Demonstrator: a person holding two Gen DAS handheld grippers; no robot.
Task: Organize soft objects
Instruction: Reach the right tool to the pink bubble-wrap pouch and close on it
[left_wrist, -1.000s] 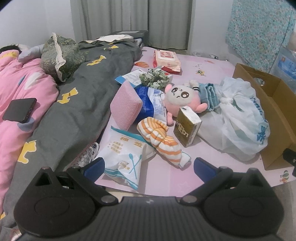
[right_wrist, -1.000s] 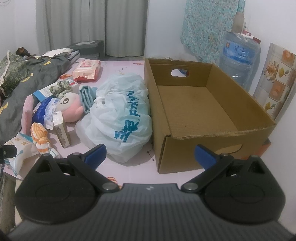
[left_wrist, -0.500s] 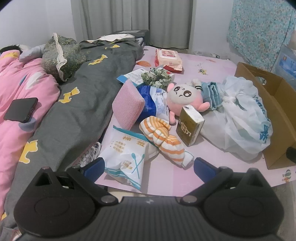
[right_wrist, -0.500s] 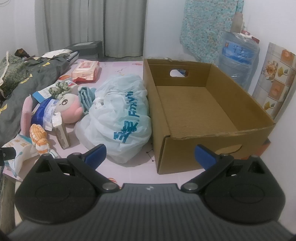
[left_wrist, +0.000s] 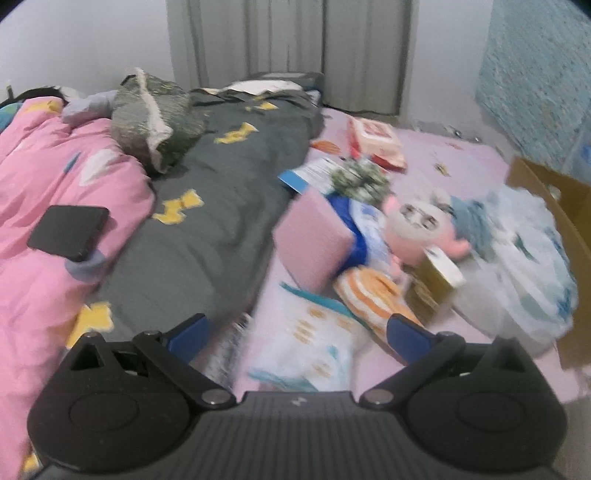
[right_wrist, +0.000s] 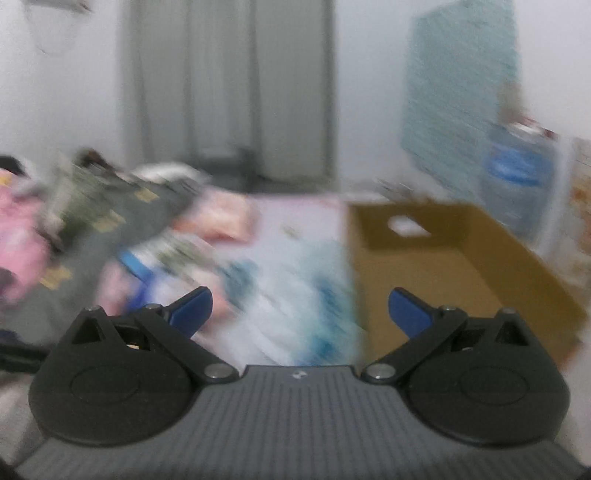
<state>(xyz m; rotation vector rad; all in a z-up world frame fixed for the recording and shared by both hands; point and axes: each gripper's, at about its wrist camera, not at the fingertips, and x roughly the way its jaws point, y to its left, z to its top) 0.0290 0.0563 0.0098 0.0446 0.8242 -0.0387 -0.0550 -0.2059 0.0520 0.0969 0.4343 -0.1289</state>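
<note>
Sorting has not visibly started: the soft things are all seen loose on the pale pink mat (left_wrist: 461, 162), and nothing soft can be made out inside the open brown cardboard box (right_wrist: 436, 266), though the right wrist view is heavily blurred. Everything is judged left to do.

The orange-and-white striped rolled cloth (left_wrist: 373, 291) lies nearest, just ahead of the left claw (left_wrist: 297, 334) and slightly toward its right finger. The pink rectangular sponge-like cushion (left_wrist: 314, 243) is propped just behind it, leaning toward the dark grey quilt with yellow shapes (left_wrist: 207, 206). The round pink-and-white plush doll (left_wrist: 417, 229) is found further back, touching a small gold carton (left_wrist: 436, 280). A blue knitted cloth (left_wrist: 469, 221) sits beside the doll, against the white crumpled plastic bag with blue print (left_wrist: 517, 266). A white-and-teal printed flat packet (left_wrist: 314, 347) lies directly between the left fingers, not gripped.

The left claw is released, jaws spread wide, nothing held. The right claw (right_wrist: 299, 314) is likewise spread and empty; it is pointed between the plastic bag and the box, with the bag just ahead of it.

A black phone (left_wrist: 68, 230) rests on the pink duvet (left_wrist: 44, 177), well apart from the pile.
</note>
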